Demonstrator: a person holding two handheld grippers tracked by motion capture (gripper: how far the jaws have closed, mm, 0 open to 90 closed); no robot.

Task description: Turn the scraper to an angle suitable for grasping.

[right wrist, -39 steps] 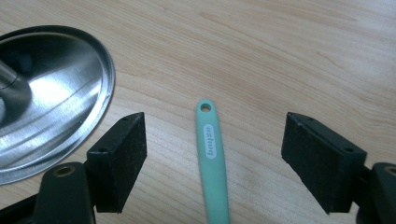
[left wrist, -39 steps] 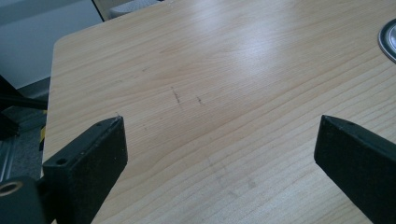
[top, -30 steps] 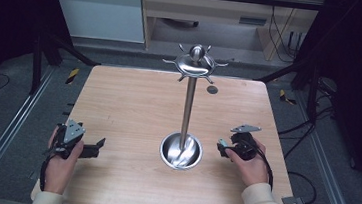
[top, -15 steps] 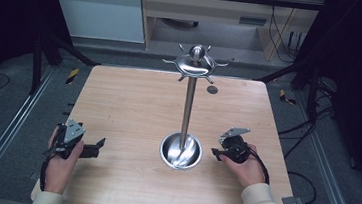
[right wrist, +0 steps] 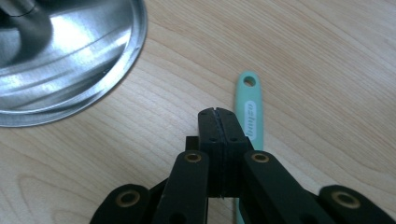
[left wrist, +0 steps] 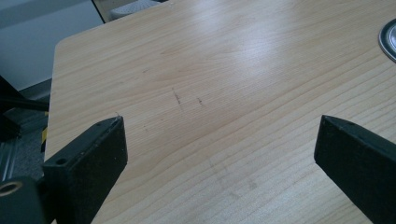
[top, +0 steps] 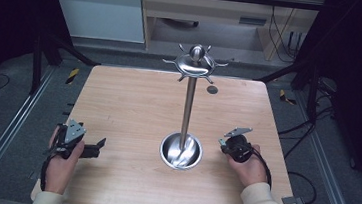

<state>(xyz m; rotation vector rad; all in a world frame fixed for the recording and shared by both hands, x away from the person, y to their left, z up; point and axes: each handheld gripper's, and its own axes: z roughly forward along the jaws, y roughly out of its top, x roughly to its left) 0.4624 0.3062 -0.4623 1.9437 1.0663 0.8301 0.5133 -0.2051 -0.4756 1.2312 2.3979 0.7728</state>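
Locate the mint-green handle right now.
In the right gripper view the mint-green handle lies flat on the wooden table, just right of the shut right gripper and not between its jaws, with the steel stand base off to the left.

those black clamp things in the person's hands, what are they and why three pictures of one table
They are hand-held two-jaw grippers. The high view looks down on the wooden table, where a steel rack stands in a round dish base. The other two pictures come from cameras riding on each gripper. The left gripper has its jaws wide apart over bare wood, holding nothing. The right gripper has just closed its jaws, with nothing between them; a mint-green handle lies on the table just beside them, not gripped.
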